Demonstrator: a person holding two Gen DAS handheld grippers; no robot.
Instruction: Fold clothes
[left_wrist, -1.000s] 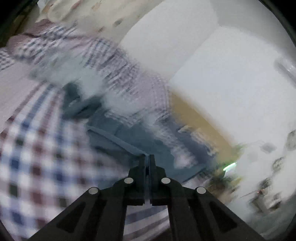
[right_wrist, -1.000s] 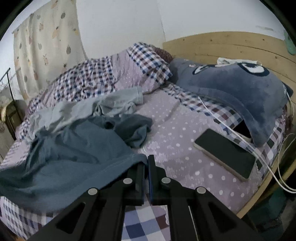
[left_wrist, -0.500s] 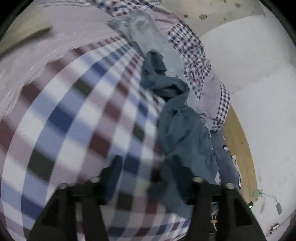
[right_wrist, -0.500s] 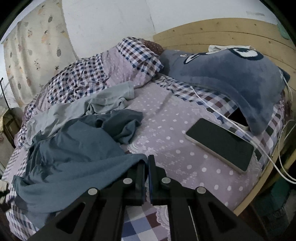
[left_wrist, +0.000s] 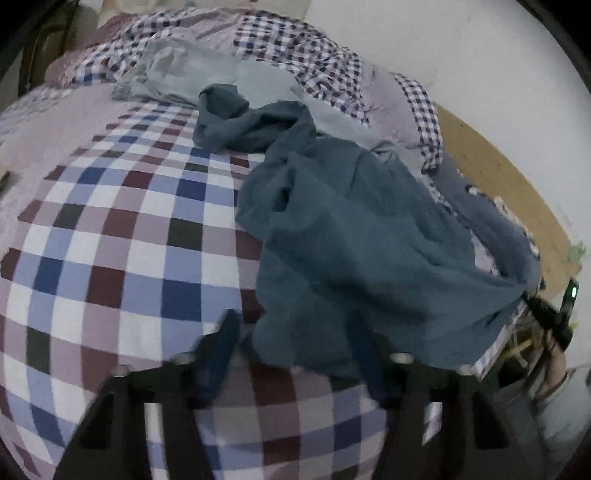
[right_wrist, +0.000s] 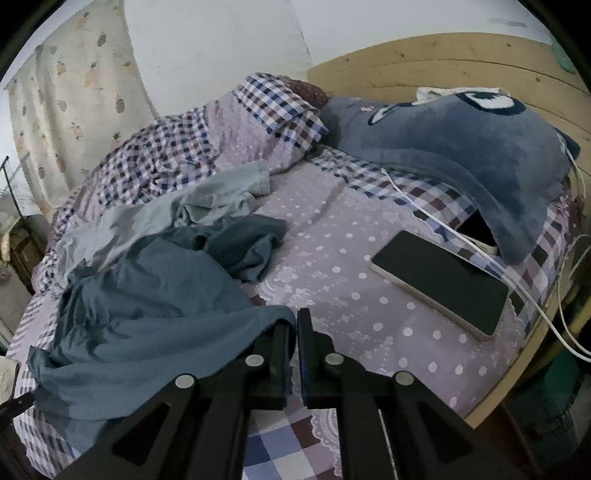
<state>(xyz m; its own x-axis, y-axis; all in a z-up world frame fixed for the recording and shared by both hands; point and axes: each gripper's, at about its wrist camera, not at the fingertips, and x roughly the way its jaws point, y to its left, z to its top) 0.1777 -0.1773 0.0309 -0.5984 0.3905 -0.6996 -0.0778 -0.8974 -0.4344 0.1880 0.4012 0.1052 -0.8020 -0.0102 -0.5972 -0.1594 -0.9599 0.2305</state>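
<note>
A dark teal garment (left_wrist: 351, 229) lies crumpled across the checked bedsheet (left_wrist: 110, 221). My left gripper (left_wrist: 293, 332) hovers low over its near hem. The jaws are closing, the bunched hem sits between the blurred fingers, and the pads stand apart from it. In the right wrist view the same teal garment (right_wrist: 147, 295) spreads to the left. My right gripper (right_wrist: 294, 325) is shut on its corner, which is lifted slightly off the bed. A pale grey-blue garment (left_wrist: 207, 70) lies behind it, also seen as a crumpled pale grey-blue garment (right_wrist: 207, 199) in the right view.
A phone (right_wrist: 439, 280) lies screen-up on the dotted sheet to the right, with a white cable (right_wrist: 424, 206) beside it. A blue plush pillow (right_wrist: 461, 147) leans on the wooden headboard (right_wrist: 424, 62). A checked quilt (right_wrist: 166, 158) is bunched at the back.
The left gripper swung down toward the bed, opened from shut, then narrowed around the teal garment's hem. The right gripper stayed shut on the corner and barely moved.
</note>
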